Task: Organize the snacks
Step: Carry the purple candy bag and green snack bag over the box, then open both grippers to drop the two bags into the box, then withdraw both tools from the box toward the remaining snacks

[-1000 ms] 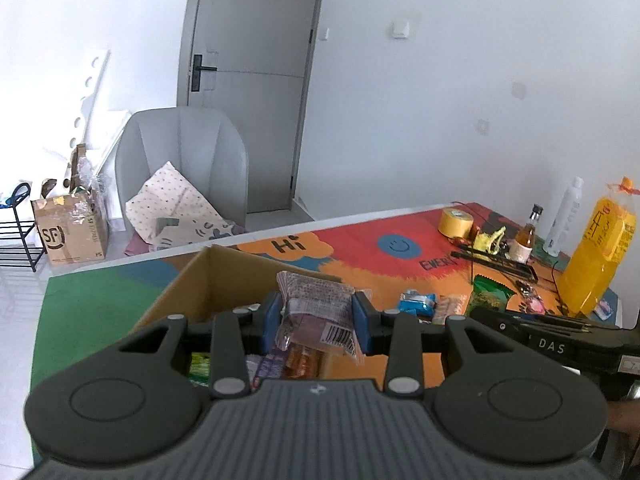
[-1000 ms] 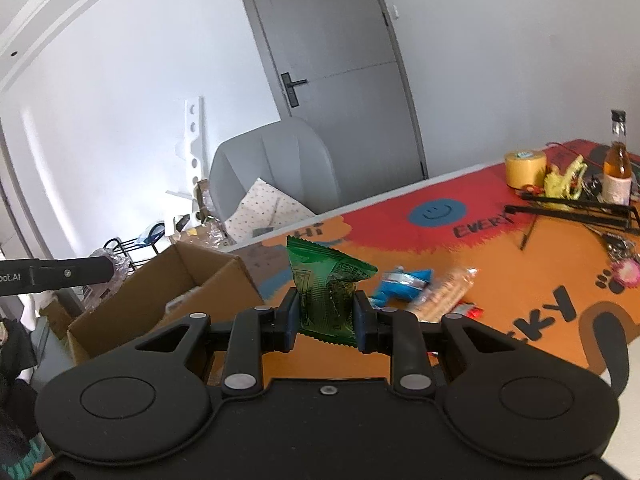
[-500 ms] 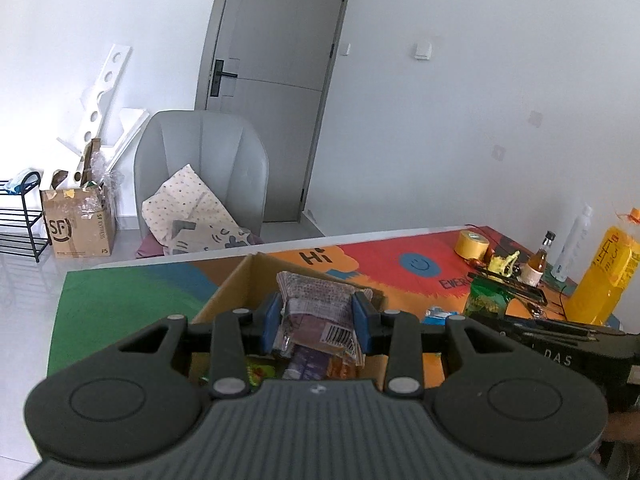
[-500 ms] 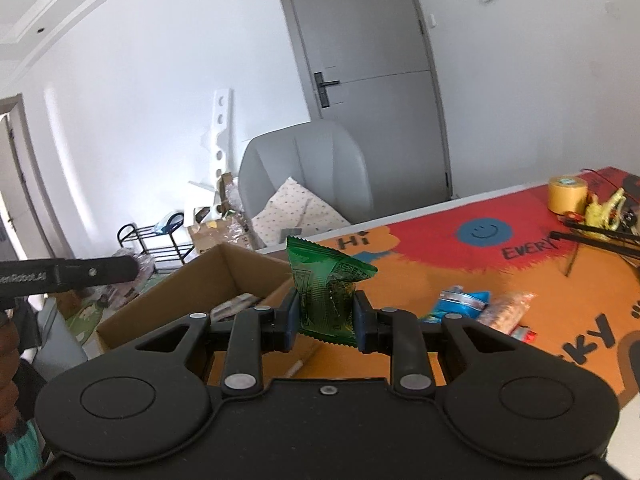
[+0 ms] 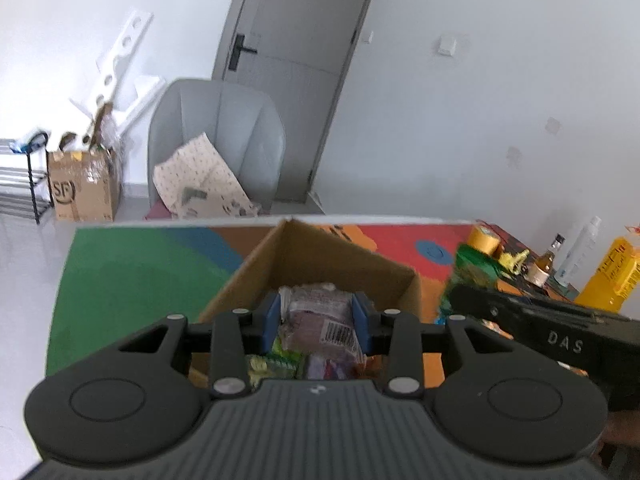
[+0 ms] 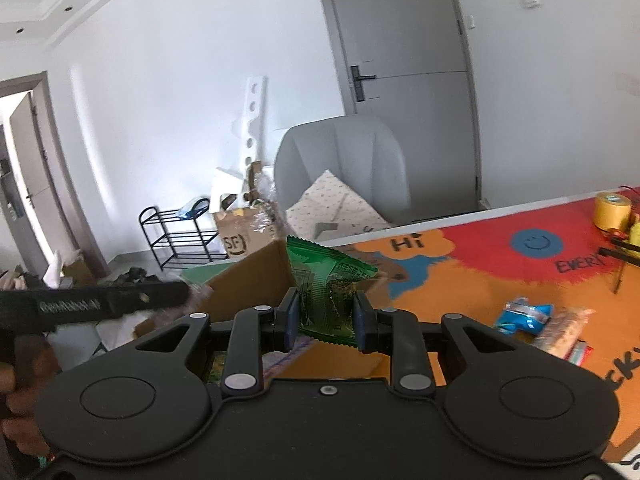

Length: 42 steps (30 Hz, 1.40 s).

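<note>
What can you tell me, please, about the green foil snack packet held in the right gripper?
The green foil snack packet is a crinkly pillow pouch with serrated sealed ends and pale printed text. It stands upright, slightly tilted, clamped at its lower half by the right gripper, in the air near the open brown cardboard box.

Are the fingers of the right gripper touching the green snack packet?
Touching. In the right wrist view, the right gripper has both blue pads pressed against the sides of the green snack packet, which stands upright between them with no gap.

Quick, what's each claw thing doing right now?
Left gripper: shut on a purplish snack packet.
Right gripper: shut on a green snack packet.
</note>
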Each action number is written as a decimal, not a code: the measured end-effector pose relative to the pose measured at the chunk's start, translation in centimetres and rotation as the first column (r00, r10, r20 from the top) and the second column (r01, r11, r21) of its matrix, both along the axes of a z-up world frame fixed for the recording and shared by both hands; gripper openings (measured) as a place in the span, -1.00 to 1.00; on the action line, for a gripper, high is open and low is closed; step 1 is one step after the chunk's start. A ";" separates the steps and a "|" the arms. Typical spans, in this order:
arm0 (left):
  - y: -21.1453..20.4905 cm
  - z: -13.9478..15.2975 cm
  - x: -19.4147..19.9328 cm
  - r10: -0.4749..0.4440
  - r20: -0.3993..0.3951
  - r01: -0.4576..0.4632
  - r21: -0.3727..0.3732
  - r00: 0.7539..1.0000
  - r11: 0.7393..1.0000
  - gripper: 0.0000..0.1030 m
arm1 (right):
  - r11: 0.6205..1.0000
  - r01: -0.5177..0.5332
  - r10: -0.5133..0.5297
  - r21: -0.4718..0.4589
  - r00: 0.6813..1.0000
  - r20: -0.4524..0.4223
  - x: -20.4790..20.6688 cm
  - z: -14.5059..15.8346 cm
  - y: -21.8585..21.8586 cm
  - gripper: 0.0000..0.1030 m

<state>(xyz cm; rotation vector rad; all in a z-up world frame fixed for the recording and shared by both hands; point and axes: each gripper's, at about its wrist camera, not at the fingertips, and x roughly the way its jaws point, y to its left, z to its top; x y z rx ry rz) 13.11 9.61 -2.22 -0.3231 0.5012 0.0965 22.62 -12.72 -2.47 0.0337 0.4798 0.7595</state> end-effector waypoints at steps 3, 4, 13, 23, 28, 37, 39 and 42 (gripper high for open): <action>0.4 0.1 -0.5 -0.007 0.005 0.007 -0.030 1.000 1.000 0.01 | 1.000 -0.021 0.021 0.001 1.000 0.003 -0.5 0.2 0.8 -0.51; 0.6 0.3 -0.8 -0.004 0.013 0.004 -0.035 1.000 0.999 0.17 | 1.000 -0.028 0.028 0.000 1.000 0.004 -0.6 0.3 1.1 -0.51; 2.4 2.0 -3.4 0.109 0.057 -0.109 -0.001 0.992 0.994 0.59 | 0.994 -0.107 0.107 -0.003 0.994 -0.005 -2.2 1.0 3.4 -0.50; 2.0 4.0 -5.9 0.192 0.091 -0.196 0.035 0.977 0.980 0.84 | 0.989 -0.146 0.148 0.031 0.988 -0.051 -3.0 1.4 2.9 -0.05; 0.2 4.4 -6.1 0.194 0.086 -0.199 0.048 0.977 0.979 0.90 | 0.992 -0.123 0.124 0.033 0.991 -0.045 -3.1 1.6 1.1 0.10; -4.0 4.7 -5.6 0.160 0.083 -0.166 0.075 0.984 0.983 0.98 | 0.998 -0.056 0.058 0.041 0.998 -0.035 -3.2 1.2 -3.2 0.43; -4.9 4.7 -5.2 0.138 0.082 -0.144 0.072 0.987 0.987 0.99 | 0.999 -0.034 0.035 0.037 0.999 -0.029 -3.2 1.1 -4.3 0.49; -6.4 4.4 -4.4 0.110 0.075 -0.115 0.066 0.991 0.991 0.99 | 0.999 0.020 -0.019 0.031 1.000 -0.020 -3.3 1.0 -6.2 0.76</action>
